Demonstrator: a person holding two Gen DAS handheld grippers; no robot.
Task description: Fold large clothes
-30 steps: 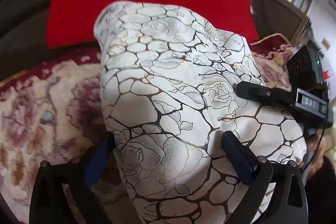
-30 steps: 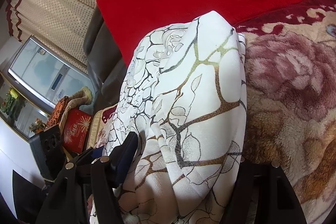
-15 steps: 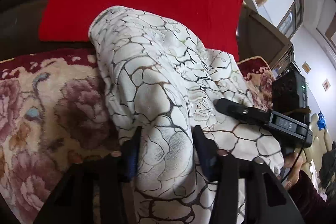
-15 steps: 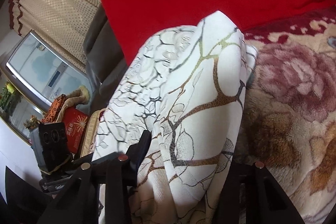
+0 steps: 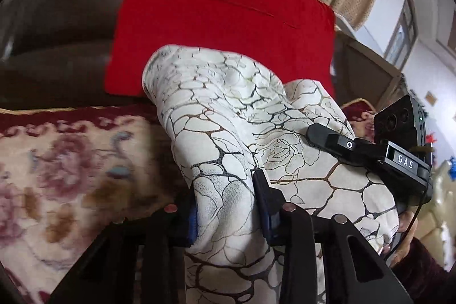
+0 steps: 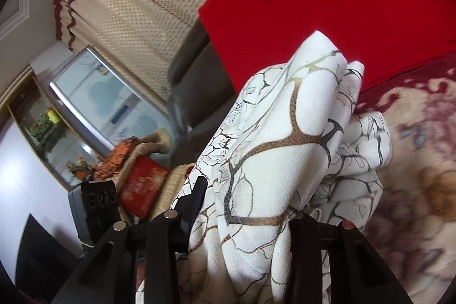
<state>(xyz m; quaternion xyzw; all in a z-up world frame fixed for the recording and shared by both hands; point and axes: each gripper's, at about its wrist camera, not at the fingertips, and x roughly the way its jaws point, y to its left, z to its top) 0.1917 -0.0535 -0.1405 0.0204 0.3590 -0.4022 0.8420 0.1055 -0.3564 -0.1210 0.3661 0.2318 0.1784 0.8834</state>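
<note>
Both grippers are clamped on the same garment, a cream cloth printed with dark crackle lines and rose outlines, which is bunched and lifted above a floral blanket. The left gripper points forward and slightly up, its two blue-padded fingers drawn close and pinching a thick fold of the garment between them; cloth spills over and below the jaws toward the camera. From that view the right gripper lies across the garment's right side, its black body labelled DAS, and part of the person's hand shows beneath it at the right edge. In the right wrist view the right gripper also points forward and up, tilted, with its jaws closed in on a bundled fold that rises to a peak ahead of it; the left finger presses against the cloth, while the right one is mostly hidden behind it. More of the garment hangs in loose folds to the right, just above the blanket. Behind the garment a red cushion leans against the dark sofa back, near the blanket's far edge. A beige curtain hangs beyond, and a red box sits at the left of the right wrist view.
</note>
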